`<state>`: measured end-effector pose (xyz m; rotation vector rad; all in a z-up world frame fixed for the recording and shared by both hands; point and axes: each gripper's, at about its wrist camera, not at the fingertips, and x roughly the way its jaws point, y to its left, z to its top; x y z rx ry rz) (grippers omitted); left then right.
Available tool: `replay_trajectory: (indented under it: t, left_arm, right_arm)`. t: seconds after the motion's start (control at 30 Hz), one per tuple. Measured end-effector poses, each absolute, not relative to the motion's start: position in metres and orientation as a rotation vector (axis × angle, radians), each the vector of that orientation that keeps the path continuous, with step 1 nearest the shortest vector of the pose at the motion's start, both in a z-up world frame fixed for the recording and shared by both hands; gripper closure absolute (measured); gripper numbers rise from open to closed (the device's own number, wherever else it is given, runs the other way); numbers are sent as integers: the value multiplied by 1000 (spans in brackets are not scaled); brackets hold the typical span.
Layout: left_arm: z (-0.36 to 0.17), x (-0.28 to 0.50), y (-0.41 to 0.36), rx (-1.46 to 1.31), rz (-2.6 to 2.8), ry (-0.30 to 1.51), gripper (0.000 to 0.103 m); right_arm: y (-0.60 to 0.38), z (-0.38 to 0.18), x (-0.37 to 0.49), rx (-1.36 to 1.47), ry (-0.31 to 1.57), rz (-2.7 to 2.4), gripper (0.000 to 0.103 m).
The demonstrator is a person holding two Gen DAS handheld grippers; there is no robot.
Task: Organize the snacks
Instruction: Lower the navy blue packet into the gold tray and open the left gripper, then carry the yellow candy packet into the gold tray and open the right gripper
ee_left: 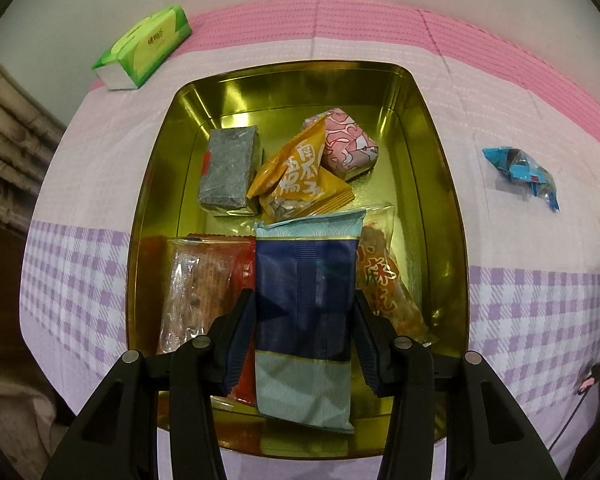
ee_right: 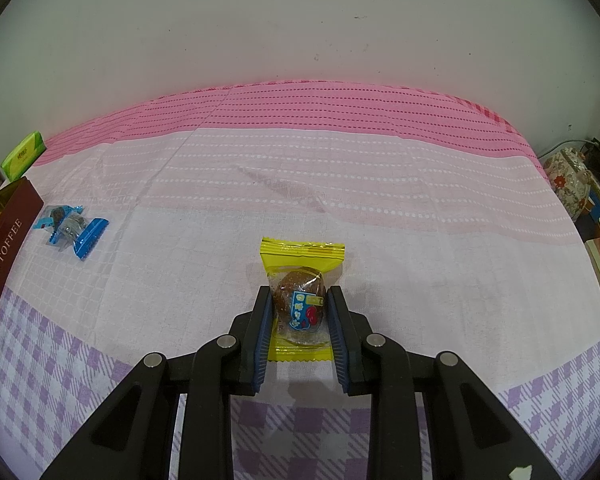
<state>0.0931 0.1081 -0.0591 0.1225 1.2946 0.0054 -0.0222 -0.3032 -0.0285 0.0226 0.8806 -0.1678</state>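
The left gripper (ee_left: 305,336) clamps the blue wafer packet (ee_left: 306,320) over the gold tin (ee_left: 440,184), the right gripper (ee_right: 299,320) clamps the yellow candy (ee_right: 300,300); slippery wrappers may slide out.

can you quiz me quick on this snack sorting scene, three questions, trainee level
1. True or false: the left gripper holds the navy and light blue packet over the gold tin.
2. Which snack is between the right gripper's pads? A) blue wrapped candy B) yellow-edged packet C) green tissue pack
3. Fill in: the blue wrapped candy lies on the ____, outside the tin.

Key
1. True.
2. B, the yellow-edged packet, which rests on the cloth.
3. Tablecloth.
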Motion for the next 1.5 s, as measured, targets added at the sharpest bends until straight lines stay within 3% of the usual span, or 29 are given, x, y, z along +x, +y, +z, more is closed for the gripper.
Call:
replay_trajectory:
  t: [0.63, 1.1, 1.5]
  left_arm:
    - [-32, 81, 112, 71, -69, 1168, 51]
    - [-8, 52, 158, 73, 84, 1023, 34]
    - [-6, 45, 188, 52, 140, 992, 33]
  right_arm:
    - [-300, -27, -21, 26, 881, -195, 78]
    - [-289, -15, -16, 52, 891, -235, 81]
    - [-177, 32, 8, -12, 841, 24, 81]
